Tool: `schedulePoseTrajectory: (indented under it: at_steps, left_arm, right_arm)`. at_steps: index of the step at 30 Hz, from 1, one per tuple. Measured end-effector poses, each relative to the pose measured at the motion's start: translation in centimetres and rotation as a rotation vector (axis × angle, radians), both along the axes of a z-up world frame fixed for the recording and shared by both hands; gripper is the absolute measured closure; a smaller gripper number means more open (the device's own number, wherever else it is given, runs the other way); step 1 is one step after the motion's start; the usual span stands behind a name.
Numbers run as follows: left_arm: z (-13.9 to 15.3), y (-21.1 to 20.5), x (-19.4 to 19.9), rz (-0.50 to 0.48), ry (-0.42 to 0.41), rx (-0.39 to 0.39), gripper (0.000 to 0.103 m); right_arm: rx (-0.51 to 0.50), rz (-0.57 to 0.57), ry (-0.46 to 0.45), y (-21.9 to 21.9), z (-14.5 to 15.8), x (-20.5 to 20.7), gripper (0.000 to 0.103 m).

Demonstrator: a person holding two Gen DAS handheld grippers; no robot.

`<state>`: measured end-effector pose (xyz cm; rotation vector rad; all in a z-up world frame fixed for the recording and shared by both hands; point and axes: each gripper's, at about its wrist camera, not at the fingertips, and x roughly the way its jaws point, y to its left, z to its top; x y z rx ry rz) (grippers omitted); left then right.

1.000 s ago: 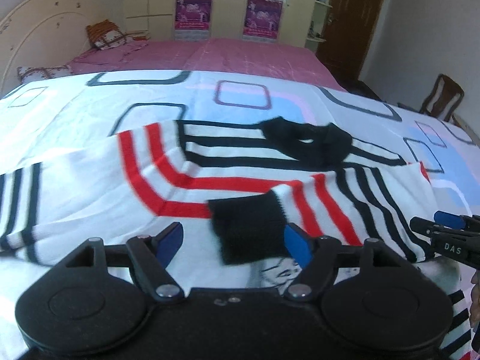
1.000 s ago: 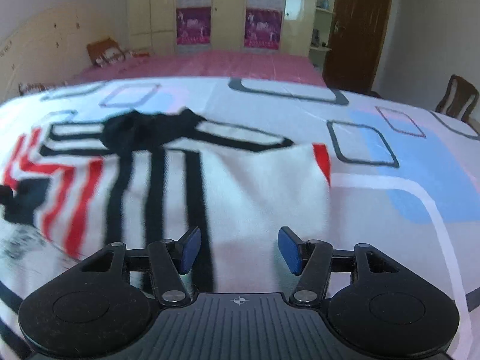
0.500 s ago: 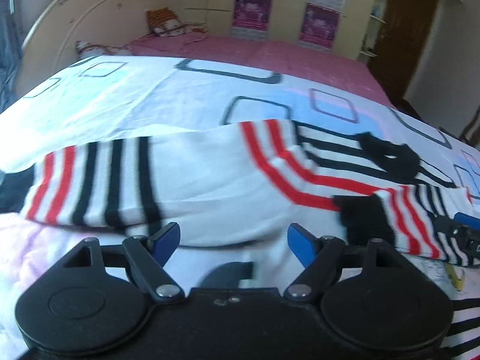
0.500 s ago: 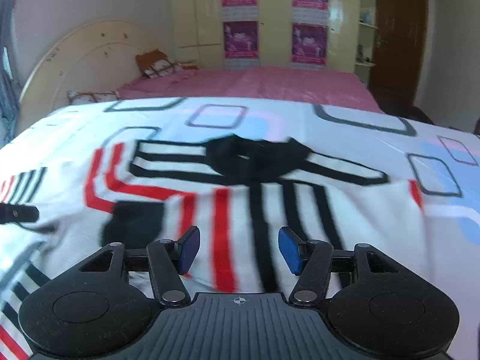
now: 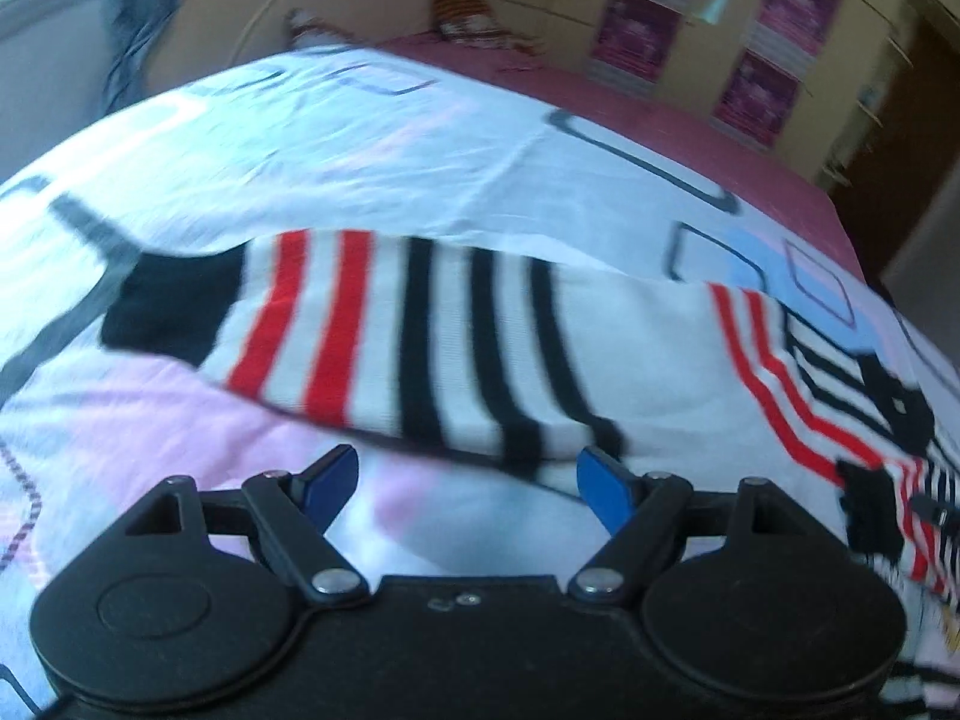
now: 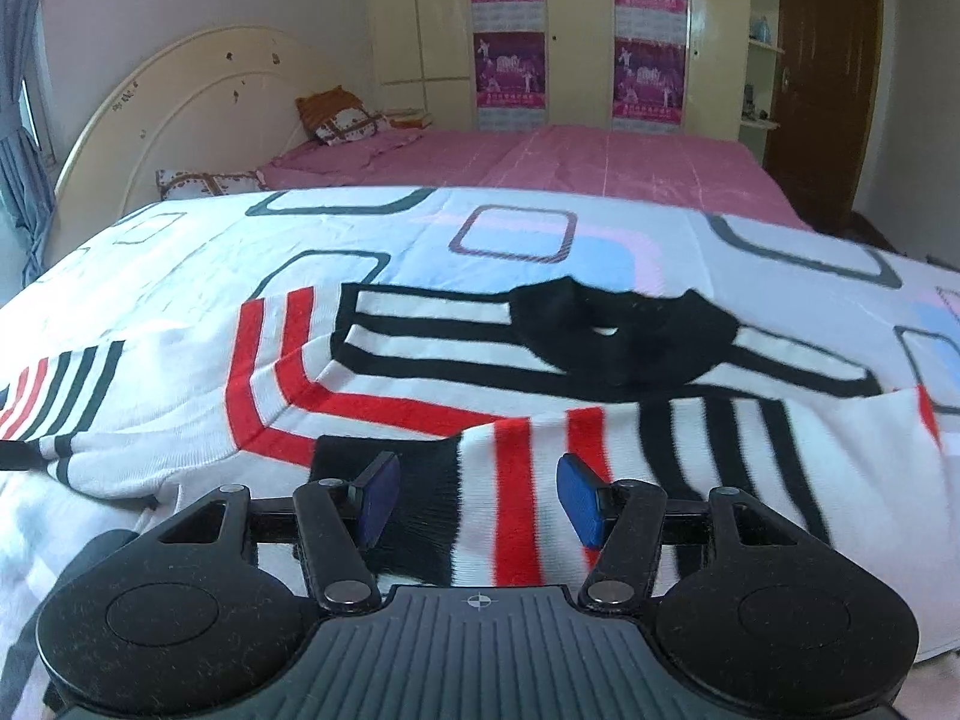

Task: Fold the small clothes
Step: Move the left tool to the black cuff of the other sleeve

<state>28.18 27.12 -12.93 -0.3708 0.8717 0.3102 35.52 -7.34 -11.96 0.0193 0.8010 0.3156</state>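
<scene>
Nearest in the left wrist view, the left hand-held gripper (image 5: 465, 480) points down at a bed, its blue pads spread wide and empty. Its jaws are opening, with only the patterned bedsheet (image 5: 384, 138) between them. Just beyond the fingertips lies one sleeve (image 5: 420, 342) of a small white sweater, stretched out flat across the sheet. The sleeve has black stripes, then red stripes, and ends in a black cuff (image 5: 171, 306) at the left of the view.

In the right wrist view, the right hand-held gripper (image 6: 477, 501) is about half open and holds nothing. Its blue pads hover to either side of the other sleeve (image 6: 528, 480), which is folded across the sweater's body. That sleeve's black cuff (image 6: 420, 492) sits just beside the left-hand pad. Whether the pads touch the cloth cannot be told.

Beyond it, the sweater (image 6: 420, 372) lies spread on the sheet, its black collar (image 6: 624, 330) toward the far side. The sheet is white with rounded square outlines and pale blue and pink patches.

Farther back is a pink bed cover (image 6: 570, 156) with pillows (image 6: 342, 120) against a cream headboard (image 6: 180, 102). Behind stand cream wardrobes (image 6: 576, 30) with purple posters and a brown door (image 6: 828, 78).
</scene>
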Motion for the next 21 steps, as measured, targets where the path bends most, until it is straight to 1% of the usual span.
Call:
schedulePoseTrajectory:
  at_steps: [3,6,8,10,14,17,20,21]
  left_arm:
    - [-0.5,2.0,-0.2,0.046,0.001,-0.037,0.024]
    - [-1.1,3.6,-0.4,0.086,0.0,-0.064,0.024]
    - [-1.7,4.8,-0.3,0.112,-0.005,-0.094,0.023]
    - [-2.0,5.7,-0.3,0.13,-0.025,-0.126,0.023]
    - [-2.3,6.6,0.1,0.144,-0.072,-0.152,0.025]
    - [-2.5,7.6,0.3,0.179,-0.112,-0.182,0.03]
    - [-2.8,8.7,0.5,0.222,-0.153,-0.205,0.039]
    - [-2.9,9.0,0.7,0.234,-0.162,-0.207,0.044]
  right_arm:
    - [0.0,0.004,0.021,0.8,-0.6,0.3,0.045]
    - [0.005,-0.004,0.008,1.3,-0.8,0.3,0.045]
    - [-0.014,0.002,0.015,1.9,-1.2,0.5,0.045]
    - [-0.053,0.013,0.047,2.5,-2.3,1.0,0.045]
    - [-0.07,0.023,0.036,2.9,-2.8,1.2,0.045]
    - [-0.067,0.024,0.035,2.9,-2.7,1.2,0.045]
    - [-0.037,0.017,0.016,2.6,-2.1,1.1,0.045]
    - [-0.04,0.013,-0.002,2.6,-1.7,1.0,0.045]
